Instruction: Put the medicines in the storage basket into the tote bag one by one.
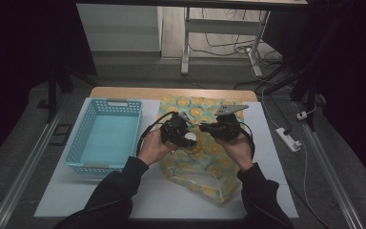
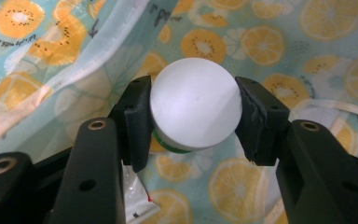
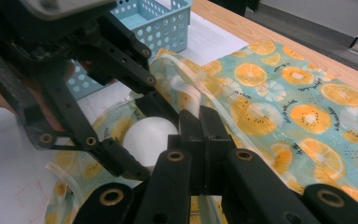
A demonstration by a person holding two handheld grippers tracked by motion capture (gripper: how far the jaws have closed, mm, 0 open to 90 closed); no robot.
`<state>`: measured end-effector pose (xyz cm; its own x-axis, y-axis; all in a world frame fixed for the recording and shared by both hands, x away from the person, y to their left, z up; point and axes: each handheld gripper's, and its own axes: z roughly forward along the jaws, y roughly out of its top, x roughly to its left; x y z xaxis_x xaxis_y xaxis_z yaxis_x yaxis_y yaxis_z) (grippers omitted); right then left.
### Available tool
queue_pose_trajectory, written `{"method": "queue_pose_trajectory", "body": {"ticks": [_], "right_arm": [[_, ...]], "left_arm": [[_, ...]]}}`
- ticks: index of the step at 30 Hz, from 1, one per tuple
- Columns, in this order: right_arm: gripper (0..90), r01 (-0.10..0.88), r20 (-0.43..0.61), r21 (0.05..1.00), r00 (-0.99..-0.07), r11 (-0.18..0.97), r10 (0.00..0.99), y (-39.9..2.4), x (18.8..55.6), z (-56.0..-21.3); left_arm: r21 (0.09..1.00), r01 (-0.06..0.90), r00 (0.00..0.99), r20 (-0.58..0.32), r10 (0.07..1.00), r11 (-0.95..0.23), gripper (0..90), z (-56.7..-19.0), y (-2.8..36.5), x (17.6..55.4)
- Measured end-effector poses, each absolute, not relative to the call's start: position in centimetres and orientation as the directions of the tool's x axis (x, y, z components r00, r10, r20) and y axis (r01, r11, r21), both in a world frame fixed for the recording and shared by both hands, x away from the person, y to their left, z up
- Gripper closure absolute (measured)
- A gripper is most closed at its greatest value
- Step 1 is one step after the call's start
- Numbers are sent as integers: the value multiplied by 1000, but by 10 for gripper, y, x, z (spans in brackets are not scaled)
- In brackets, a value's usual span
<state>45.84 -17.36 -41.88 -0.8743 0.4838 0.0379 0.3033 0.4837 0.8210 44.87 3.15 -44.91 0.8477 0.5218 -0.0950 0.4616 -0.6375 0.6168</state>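
So here's where we're at. In the left gripper view, the left gripper point(image 2: 193, 116) is clamped on a small bottle with a round white cap point(image 2: 195, 102), one black pad pressed against each side of the cap, dead centre of the frame. A green band peeks out just under the cap.

Below the bottle we see a soft plastic bag printed with orange and kiwi slices on a pale teal ground point(image 2: 279, 42), and its translucent rim runs diagonally across the upper left of that frame.

From the high view, the left gripper point(image 1: 185, 136) sits about mid-frame with the white cap showing at its tip, right above the bag point(image 1: 208, 167), which lies spread out on the white table top point(image 1: 162, 200). The right gripper point(image 1: 209, 128) is just beside it, to the right.

In the right gripper view, the right gripper point(image 3: 200, 122) has its jaws clenched together, and they pinch the clear rim of the bag, near the bottom centre. The white cap point(image 3: 147, 140) sits just left of them, low in the frame.

A light blue perforated plastic basket point(image 1: 106, 136) stands at the left of the high view, well apart from the bottle.
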Motion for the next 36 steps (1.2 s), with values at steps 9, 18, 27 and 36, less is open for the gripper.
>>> {"method": "queue_pose_trajectory", "body": {"ticks": [9,18,27,36], "right_arm": [[897,295,27,823,-874,485,486,-174,459,-419],[897,298,27,819,-874,490,486,-174,460,-422],[896,297,26,819,-874,491,486,-174,460,-422],[896,303,32,820,-871,486,490,-176,462,-422]], "left_arm": [[616,476,835,-92,543,-628,501,-457,26,463],[614,492,820,-88,566,-618,500,-467,23,472],[616,515,810,-121,574,-596,498,-473,21,477],[607,522,805,-117,582,-599,390,-468,21,472]]}}
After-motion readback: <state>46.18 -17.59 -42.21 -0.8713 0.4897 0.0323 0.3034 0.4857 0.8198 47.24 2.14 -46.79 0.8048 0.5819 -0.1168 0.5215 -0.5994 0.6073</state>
